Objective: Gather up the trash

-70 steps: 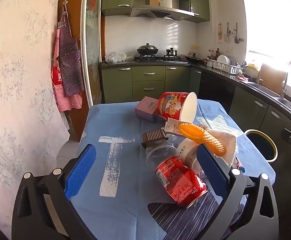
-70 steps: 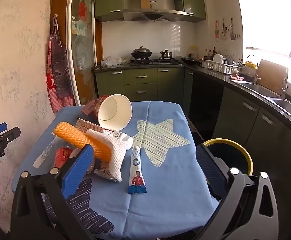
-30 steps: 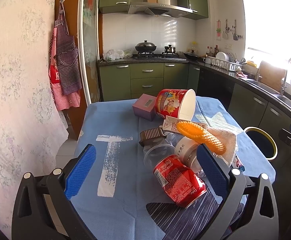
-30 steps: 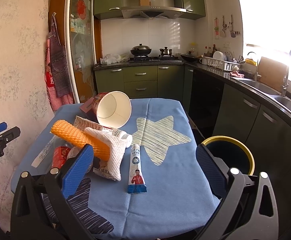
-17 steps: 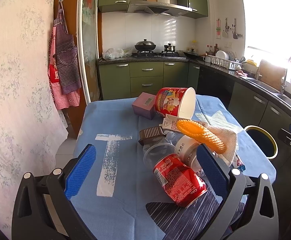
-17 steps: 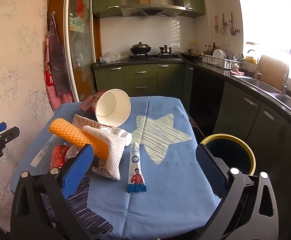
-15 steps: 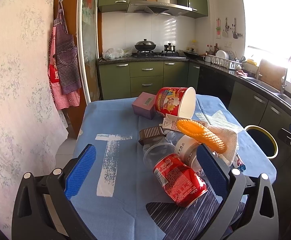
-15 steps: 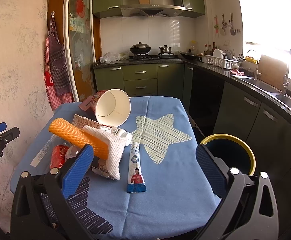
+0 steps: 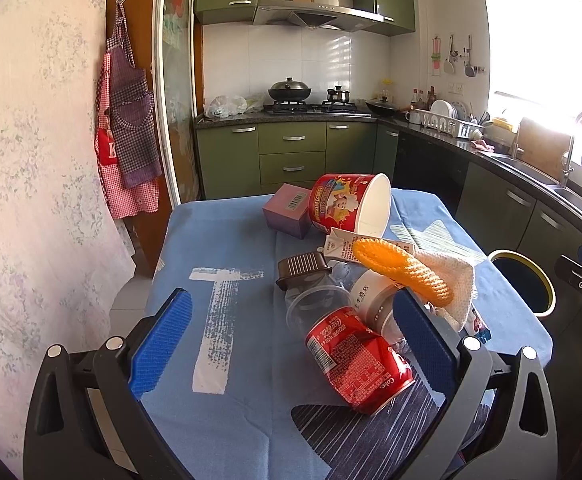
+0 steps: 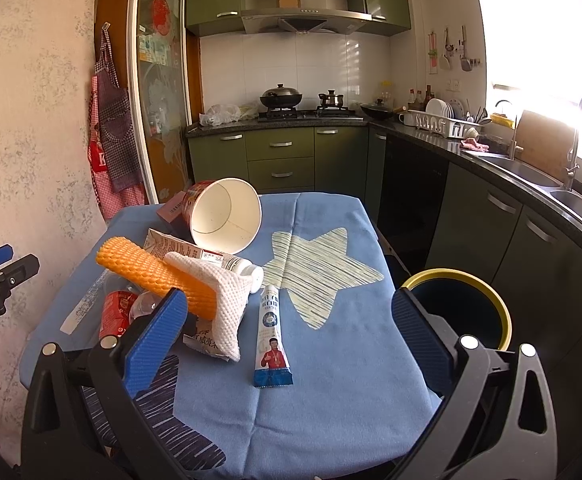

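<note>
Trash lies piled on a table with a blue cloth. A crushed red cola can lies nearest my left gripper, which is open and held above the table's near edge. Behind the can are a clear plastic cup, a brown lid, orange foam netting, white foam netting, a carton, a big red paper bucket on its side and a purple box. A toothpaste tube lies in front of my open right gripper.
A yellow-rimmed bin stands on the floor at the table's right side. Green kitchen cabinets and a dark counter with a sink run behind and to the right. Aprons hang on the left wall.
Both grippers have drifted slightly; the views have shifted a little over the table. No trash has moved and both jaws stay as wide as before.
</note>
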Demonstrator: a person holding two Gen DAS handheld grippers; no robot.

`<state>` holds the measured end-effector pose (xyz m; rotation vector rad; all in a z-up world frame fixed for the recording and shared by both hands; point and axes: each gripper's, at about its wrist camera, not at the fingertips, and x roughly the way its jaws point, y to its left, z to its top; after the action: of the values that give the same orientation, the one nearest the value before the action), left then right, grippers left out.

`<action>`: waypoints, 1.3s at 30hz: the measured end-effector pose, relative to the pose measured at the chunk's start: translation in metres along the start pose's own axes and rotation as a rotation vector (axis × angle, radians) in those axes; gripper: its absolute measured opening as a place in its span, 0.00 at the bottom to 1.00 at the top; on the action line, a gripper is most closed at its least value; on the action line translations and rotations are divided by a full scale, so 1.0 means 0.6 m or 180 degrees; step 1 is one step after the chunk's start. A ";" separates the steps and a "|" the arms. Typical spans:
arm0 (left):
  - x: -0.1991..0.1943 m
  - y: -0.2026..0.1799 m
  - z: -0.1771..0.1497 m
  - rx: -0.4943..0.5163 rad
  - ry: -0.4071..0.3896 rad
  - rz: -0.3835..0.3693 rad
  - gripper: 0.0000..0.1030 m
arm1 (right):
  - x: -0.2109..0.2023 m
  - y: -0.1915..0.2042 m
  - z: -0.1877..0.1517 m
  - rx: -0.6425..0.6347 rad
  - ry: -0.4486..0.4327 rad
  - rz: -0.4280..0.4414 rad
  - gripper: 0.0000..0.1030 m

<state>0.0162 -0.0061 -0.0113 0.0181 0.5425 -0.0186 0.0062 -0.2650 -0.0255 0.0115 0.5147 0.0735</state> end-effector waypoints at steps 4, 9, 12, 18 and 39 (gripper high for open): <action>0.000 0.001 0.001 0.0005 0.0003 -0.0006 0.96 | 0.000 0.000 0.000 0.0002 -0.0001 -0.0002 0.94; 0.005 0.002 0.001 0.0009 0.0012 -0.0012 0.96 | 0.003 0.000 -0.001 0.0001 0.0003 0.0000 0.94; 0.004 0.001 0.001 0.0012 0.0014 -0.0007 0.96 | 0.003 0.000 -0.002 -0.0002 0.0006 -0.0001 0.94; 0.008 -0.001 0.002 0.0015 0.0031 -0.0019 0.96 | 0.009 -0.002 -0.001 -0.0021 0.0037 -0.0011 0.94; 0.307 0.072 0.148 0.0054 0.0040 0.0231 0.96 | 0.300 -0.009 0.149 -0.0534 0.0479 0.1069 0.48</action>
<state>0.2206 0.0325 -0.0299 0.0545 0.5539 0.0476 0.2069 -0.2567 -0.0365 -0.0723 0.6521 0.4484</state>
